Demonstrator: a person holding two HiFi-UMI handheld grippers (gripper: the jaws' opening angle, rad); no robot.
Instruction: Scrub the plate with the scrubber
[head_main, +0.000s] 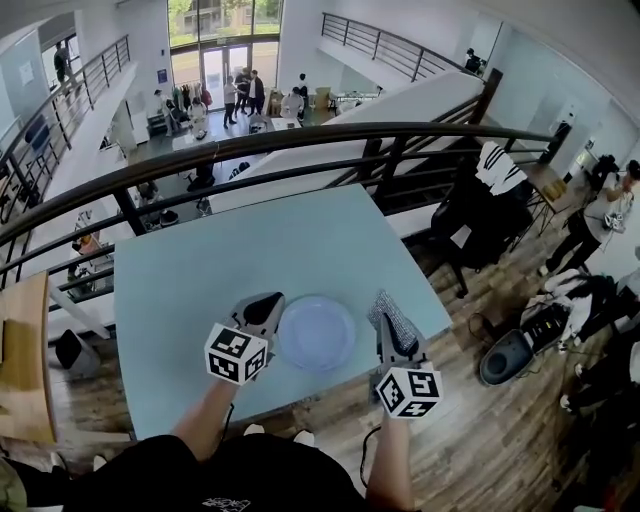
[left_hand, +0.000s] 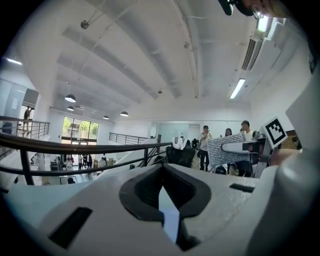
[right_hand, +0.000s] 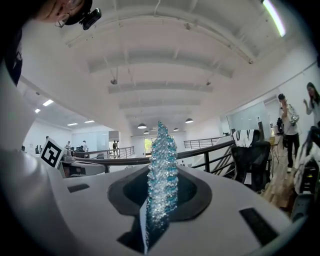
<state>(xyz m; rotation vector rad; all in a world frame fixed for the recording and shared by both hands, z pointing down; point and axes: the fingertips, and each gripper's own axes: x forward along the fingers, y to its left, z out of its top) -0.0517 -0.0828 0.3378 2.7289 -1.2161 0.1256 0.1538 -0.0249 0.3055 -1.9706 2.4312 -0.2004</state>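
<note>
Holds the left gripper (head_main: 263, 306) just left of the plate (head_main: 316, 334), jaws clenched together on nothing. Shows that round pale plate lying flat near the front edge of the light blue table (head_main: 200, 265), between the two grippers. Clamps the sparkly blue-silver scrubber (right_hand: 161, 175) in the right gripper (head_main: 391, 338), standing out past the jaw tips, just beside the plate's right rim

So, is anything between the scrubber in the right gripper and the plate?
Nothing visible does. The scrubber, clamped in the right gripper, is just right of the plate in the head view, with only bare table showing between them.
</note>
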